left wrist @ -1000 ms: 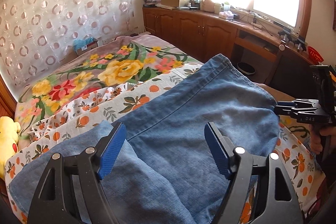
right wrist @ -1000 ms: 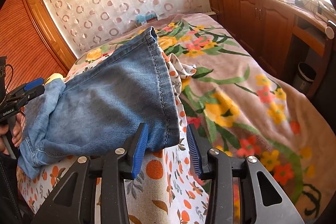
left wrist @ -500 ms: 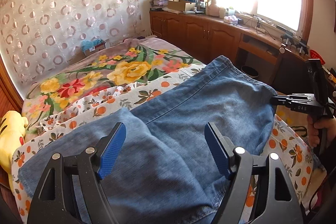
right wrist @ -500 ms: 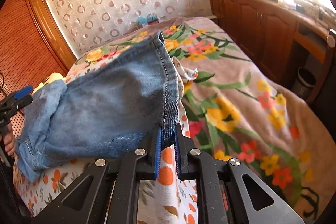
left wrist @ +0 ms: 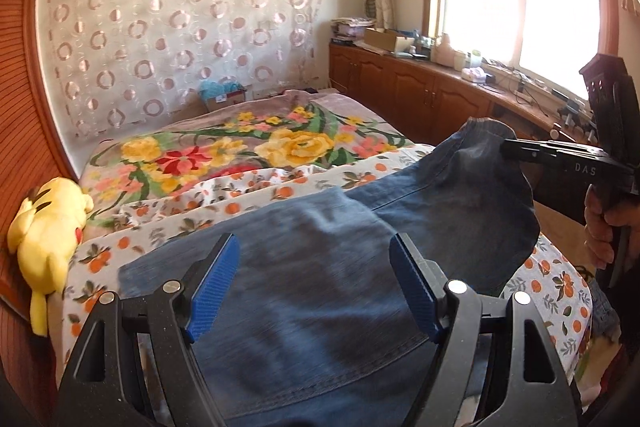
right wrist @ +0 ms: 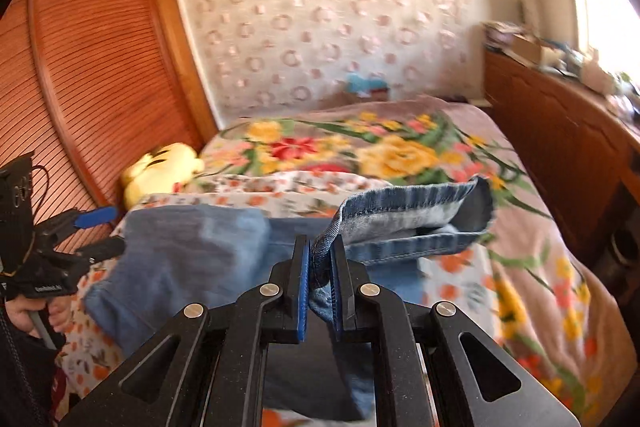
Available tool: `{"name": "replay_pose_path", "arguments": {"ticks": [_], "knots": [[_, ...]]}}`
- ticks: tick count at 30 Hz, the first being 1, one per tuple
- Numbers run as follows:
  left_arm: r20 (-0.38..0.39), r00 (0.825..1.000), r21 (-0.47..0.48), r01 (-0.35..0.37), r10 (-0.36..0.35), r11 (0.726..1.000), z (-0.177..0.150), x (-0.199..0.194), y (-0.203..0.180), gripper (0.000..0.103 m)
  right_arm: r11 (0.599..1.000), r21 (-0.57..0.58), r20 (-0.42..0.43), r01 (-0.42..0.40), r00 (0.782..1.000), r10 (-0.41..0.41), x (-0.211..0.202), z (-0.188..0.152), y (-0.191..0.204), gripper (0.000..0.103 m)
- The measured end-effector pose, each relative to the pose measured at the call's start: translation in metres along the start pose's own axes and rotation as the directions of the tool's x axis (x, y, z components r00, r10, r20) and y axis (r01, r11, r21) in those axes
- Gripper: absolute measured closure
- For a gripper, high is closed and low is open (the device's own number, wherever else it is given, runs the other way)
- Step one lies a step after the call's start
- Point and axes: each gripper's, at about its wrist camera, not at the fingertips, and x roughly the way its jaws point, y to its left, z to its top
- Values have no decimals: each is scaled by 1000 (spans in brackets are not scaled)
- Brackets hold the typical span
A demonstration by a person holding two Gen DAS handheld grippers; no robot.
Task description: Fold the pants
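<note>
Blue denim pants (left wrist: 320, 291) lie across the near end of the bed. My right gripper (right wrist: 320, 269) is shut on the hem of a leg (right wrist: 416, 223) and holds it lifted off the bed, the cuff hanging open to the right. In the left wrist view the same gripper (left wrist: 508, 147) comes in from the right, pinching the raised denim corner. My left gripper (left wrist: 316, 283) stands open above the folded denim, nothing pressed between its blue pads (left wrist: 212, 287). It also shows at the left edge of the right wrist view (right wrist: 96, 231).
The bed carries an orange-print sheet (left wrist: 560, 287) and a floral blanket (left wrist: 248, 151). A yellow plush toy (left wrist: 48, 227) lies at the bed's left edge by a wooden slatted panel (right wrist: 80, 67). Wooden cabinets (left wrist: 408, 91) with clutter run under the window. A person's hand (left wrist: 600, 223) grips the right handle.
My right gripper closed on the leg hem and lifted it up and toward the left. My left gripper stayed open and moved back over the denim.
</note>
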Motion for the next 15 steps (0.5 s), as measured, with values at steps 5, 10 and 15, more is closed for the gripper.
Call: {"name": "replay_pose_path", "arguments": {"ticks": [5,10,15], "knots": [[8,998,-62,-63,63,996,-19,-28,37,25,986,-113,6,-123,992,124,17,16,77,96],[13,992,-125,-121,124,985,-38,-52,70,25,938,-212,-5,-273,961,278,26,24,151,96],[17,986,-181,-163,168,970,-52,-67,95,25,887,-276,-104,-369,929,355,49,5,197,96]]}}
